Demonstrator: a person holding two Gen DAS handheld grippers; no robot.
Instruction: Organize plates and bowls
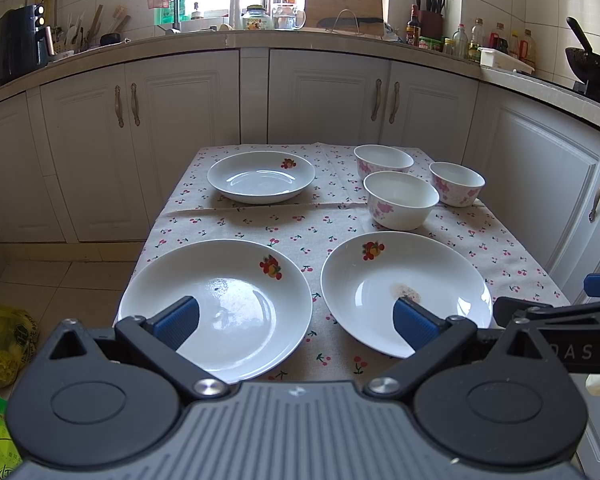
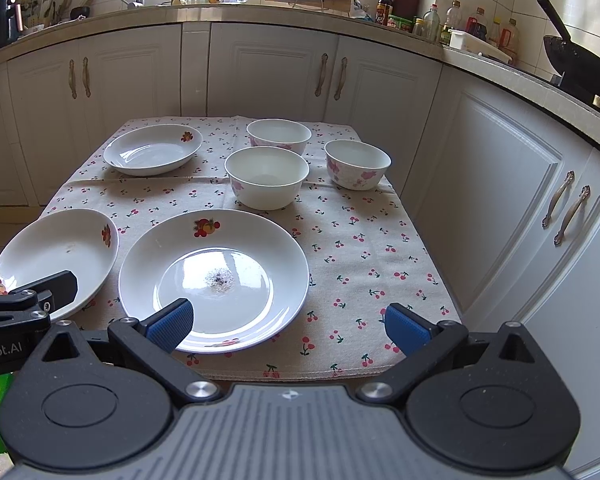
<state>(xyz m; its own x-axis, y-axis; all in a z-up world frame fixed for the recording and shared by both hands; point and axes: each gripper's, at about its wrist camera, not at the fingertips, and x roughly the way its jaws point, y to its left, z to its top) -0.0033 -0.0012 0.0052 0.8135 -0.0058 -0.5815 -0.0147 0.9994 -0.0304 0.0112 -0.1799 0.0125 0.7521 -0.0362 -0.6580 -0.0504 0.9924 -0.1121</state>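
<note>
Task unstarted: three plates [image 1: 216, 308] and three bowls [image 1: 400, 200] lie separate, unstacked; left gripper [image 1: 296, 320] and right gripper [image 2: 288, 324] hover spread, empty.

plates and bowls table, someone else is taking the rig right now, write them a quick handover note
Left gripper: open, empty, above the table's near edge.
Right gripper: open, empty, beside it.
Plates: near-left plate, near-right plate with a smudge at its centre, far-left plate.
Bowls: three pink-flowered bowls far right, front bowl, back bowl, right bowl.
Done: nothing stacked.
Left: stack plates, nest bowls.
</note>
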